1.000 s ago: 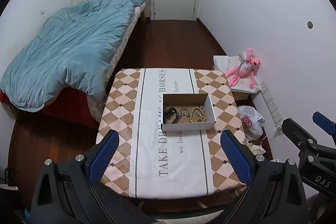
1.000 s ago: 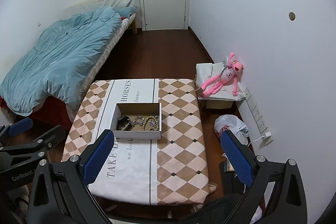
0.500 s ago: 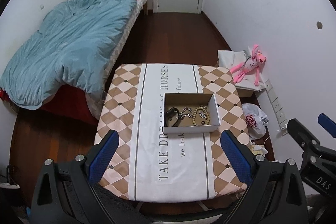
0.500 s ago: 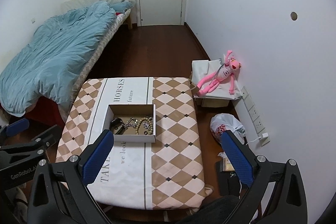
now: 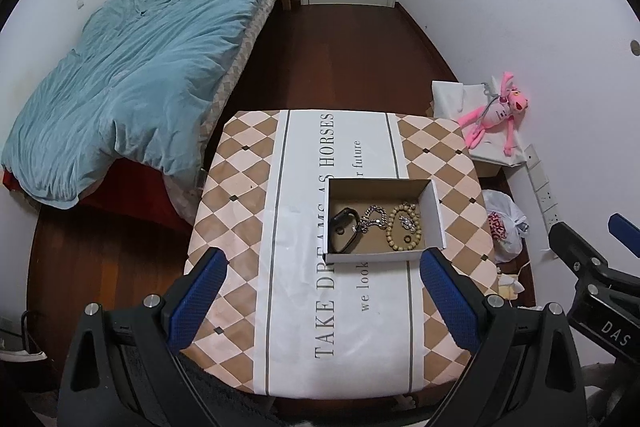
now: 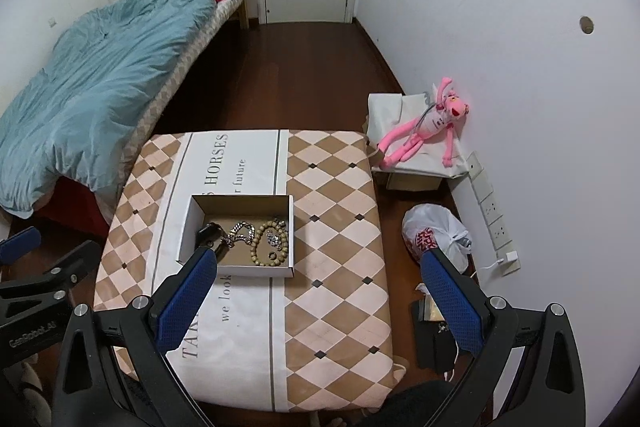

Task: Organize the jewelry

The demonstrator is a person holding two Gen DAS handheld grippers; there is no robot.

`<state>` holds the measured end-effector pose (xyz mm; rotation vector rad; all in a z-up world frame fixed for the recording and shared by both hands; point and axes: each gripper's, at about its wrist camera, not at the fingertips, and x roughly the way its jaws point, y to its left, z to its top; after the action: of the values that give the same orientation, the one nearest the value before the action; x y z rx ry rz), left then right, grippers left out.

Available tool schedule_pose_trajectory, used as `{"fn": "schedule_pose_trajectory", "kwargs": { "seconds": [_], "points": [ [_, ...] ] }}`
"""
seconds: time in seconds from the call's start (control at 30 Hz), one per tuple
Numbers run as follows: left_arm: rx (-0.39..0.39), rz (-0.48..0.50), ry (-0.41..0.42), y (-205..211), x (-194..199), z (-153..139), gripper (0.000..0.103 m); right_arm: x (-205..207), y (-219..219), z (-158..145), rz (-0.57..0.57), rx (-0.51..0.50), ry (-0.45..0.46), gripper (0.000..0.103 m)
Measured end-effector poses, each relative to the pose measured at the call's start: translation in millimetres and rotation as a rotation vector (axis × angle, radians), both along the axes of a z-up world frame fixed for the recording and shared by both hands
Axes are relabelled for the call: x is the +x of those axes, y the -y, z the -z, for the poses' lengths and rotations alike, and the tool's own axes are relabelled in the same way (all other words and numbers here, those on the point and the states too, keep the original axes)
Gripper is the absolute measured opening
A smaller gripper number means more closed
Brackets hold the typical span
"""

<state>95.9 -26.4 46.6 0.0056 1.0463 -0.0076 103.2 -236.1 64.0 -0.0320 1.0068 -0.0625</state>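
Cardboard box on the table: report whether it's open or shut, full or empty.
Open, partly filled. The cardboard box has no lid; a black band, silver chain and bead bracelet lie inside.

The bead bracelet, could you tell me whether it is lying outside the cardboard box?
No, the bead bracelet lies inside the cardboard box, beside the silver chain.

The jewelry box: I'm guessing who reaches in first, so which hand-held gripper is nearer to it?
Left, narrowly. The left hand-held gripper hangs open just short of the jewelry box, roughly centred on it. The right hand-held gripper, also open, sits off to the box's right.
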Motion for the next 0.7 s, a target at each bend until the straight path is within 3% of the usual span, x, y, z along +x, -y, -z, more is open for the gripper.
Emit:
{"fn": "schedule_pose_trajectory", "kwargs": {
  "seconds": [0.37, 0.7],
  "points": [
    [0.001, 0.003, -0.058, 0.6, 15.7, 23.9, 0.099, 17.3, -0.9, 29.9, 0.002, -0.003, -0.079, 0.103],
    [-0.001, 0.018, -0.082, 2.7, 15.9, 32.3, 0.099, 16.2, -2.2, 36.9, -0.006, -0.001, -0.1, 0.103]
  ]
}}
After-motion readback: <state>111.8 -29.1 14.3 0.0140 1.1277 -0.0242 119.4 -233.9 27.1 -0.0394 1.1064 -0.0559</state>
